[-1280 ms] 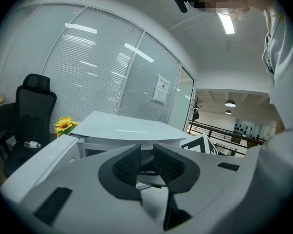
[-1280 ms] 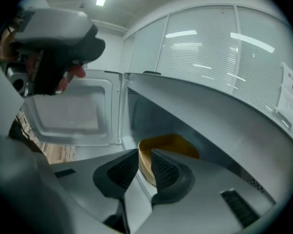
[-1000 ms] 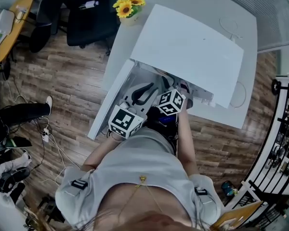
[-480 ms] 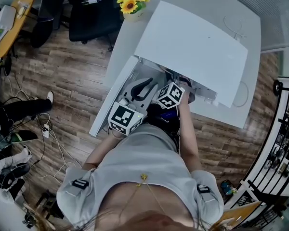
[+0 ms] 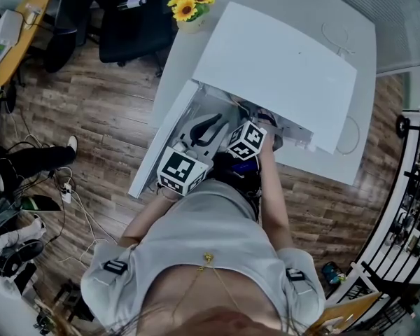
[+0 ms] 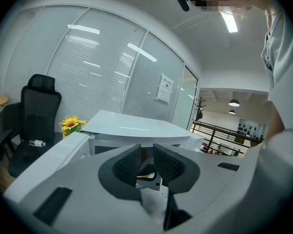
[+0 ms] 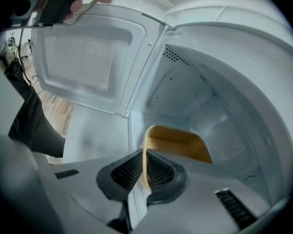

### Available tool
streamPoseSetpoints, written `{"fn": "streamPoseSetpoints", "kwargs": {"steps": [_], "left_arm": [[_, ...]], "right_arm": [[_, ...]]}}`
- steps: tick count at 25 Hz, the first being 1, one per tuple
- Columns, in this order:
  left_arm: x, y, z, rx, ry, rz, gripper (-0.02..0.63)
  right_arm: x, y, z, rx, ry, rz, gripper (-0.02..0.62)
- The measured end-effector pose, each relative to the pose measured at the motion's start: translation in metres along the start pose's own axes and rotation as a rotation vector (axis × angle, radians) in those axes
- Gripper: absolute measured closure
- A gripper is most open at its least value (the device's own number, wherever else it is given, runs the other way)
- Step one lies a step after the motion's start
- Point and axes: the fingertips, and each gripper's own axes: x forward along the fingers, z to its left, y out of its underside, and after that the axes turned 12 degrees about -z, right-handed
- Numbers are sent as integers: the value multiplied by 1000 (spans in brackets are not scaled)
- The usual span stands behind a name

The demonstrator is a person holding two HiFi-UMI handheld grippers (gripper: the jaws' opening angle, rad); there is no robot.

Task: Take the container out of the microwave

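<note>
The white box-shaped microwave (image 5: 273, 68) on the white tabletop (image 5: 353, 163) has its white door (image 7: 78, 62) wide open, so that bit is done. The right tongs (image 7: 144, 167) are pinched tight on the side wall of the yellow plastic container (image 7: 178, 143), which sits inside the microwave. Left to do: pull it out & put it down. The left tongs (image 6: 147, 162) are a bit apart w/ nothing in them. No words I can read; the paper sign (image 6: 164, 88) on the glass wall is too small.
</note>
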Motion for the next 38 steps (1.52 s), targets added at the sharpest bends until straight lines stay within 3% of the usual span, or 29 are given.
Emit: {"fn": "streamPoseSetpoints", "kwargs": {"steps": [38], "left_arm": [[-2, 12, 7, 29, -26, 33, 526]], "right_arm": [[-19, 4, 2, 37, -5, -2, 563]]}}
